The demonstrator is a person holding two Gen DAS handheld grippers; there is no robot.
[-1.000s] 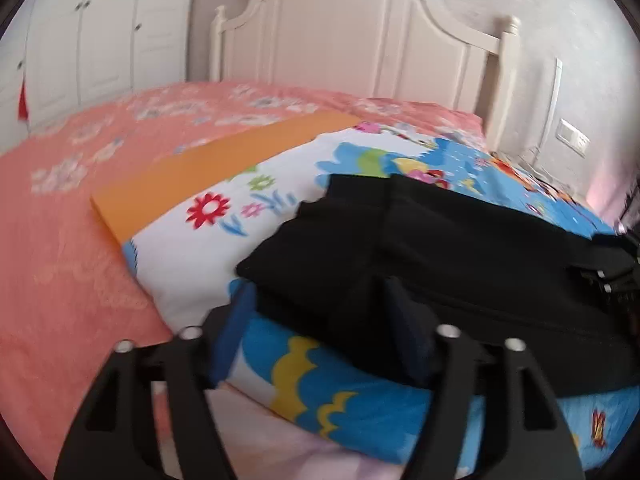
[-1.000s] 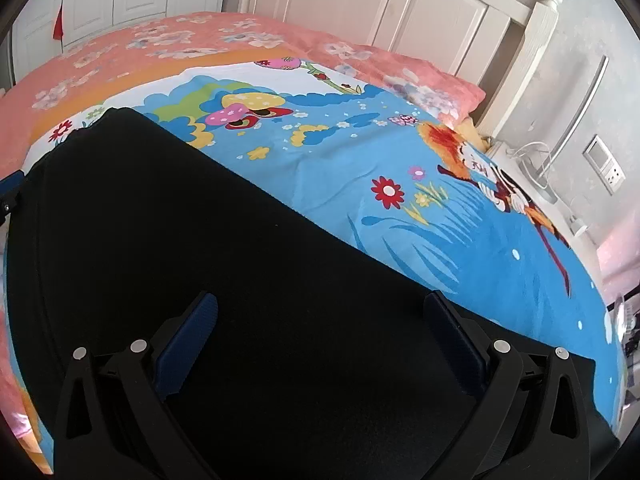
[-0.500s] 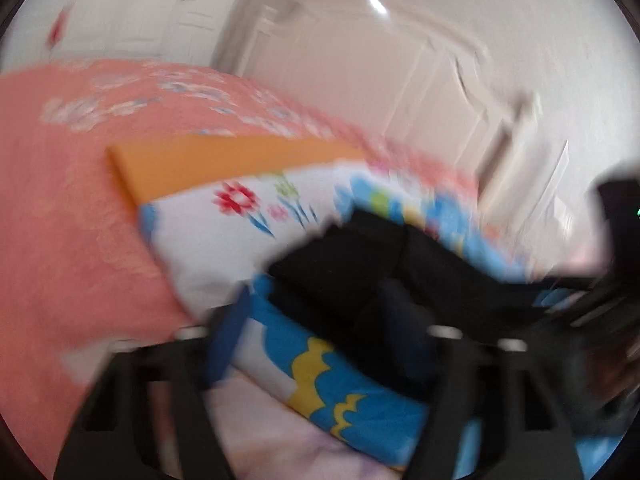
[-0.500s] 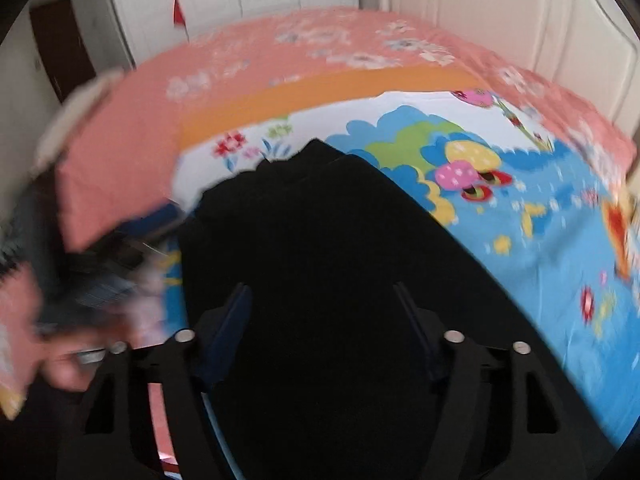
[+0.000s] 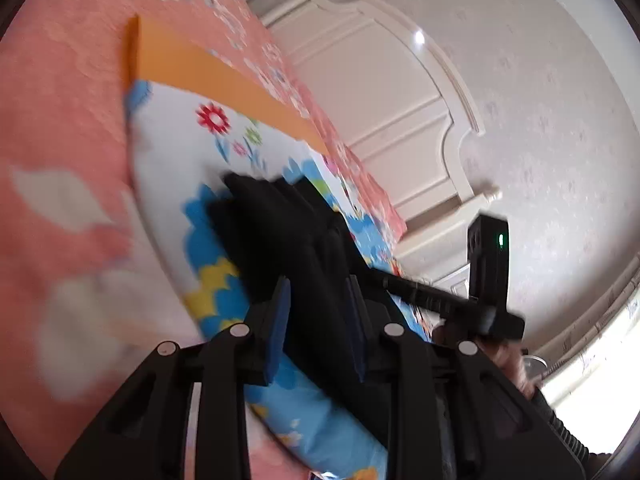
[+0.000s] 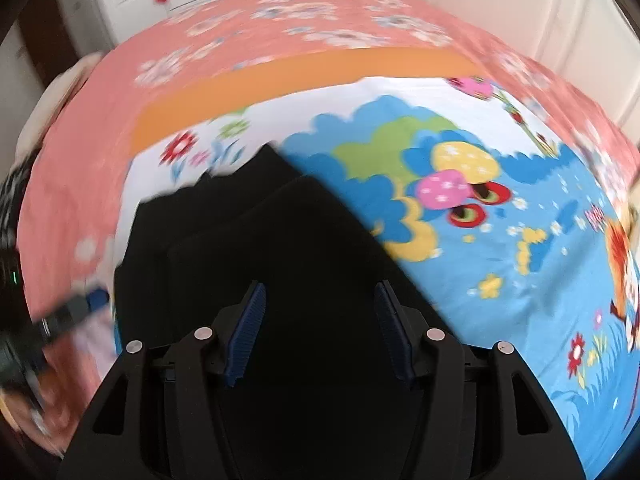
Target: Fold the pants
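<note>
On the far left of the left wrist view, a pink bedspread (image 5: 60, 128) is seen, strongly tilted and blurred. Next to it, an orange band (image 5: 208, 76) is laid along the edge of a cartoon quilt (image 5: 180, 152) printed with flowers and clouds. Black pants (image 5: 280, 232) are spread on that quilt, with layered folded edges at their far end. The left gripper (image 5: 316, 316) is held over the near part of the pants, its blue pads (image 5: 280, 320) set a narrow gap apart with black cloth seen between them; whether the cloth is pinched cannot be told. Further right, the right gripper (image 5: 480, 312) is seen as a black bar with a small camera box and a green light, in front of a white headboard (image 5: 400, 92) and a pale wall (image 5: 560, 120).

At the left edge of the right wrist view, the left gripper (image 6: 60, 316) is glimpsed as a blur. The bedspread (image 6: 280, 28) and orange band (image 6: 300, 72) are crossed toward the quilt (image 6: 500, 240). The pants (image 6: 280, 240) are shown in the lower centre, folded in layers. The right gripper (image 6: 320, 320) is held above them with its pads (image 6: 248, 328) spread moderately wide, nothing gripped.
</note>
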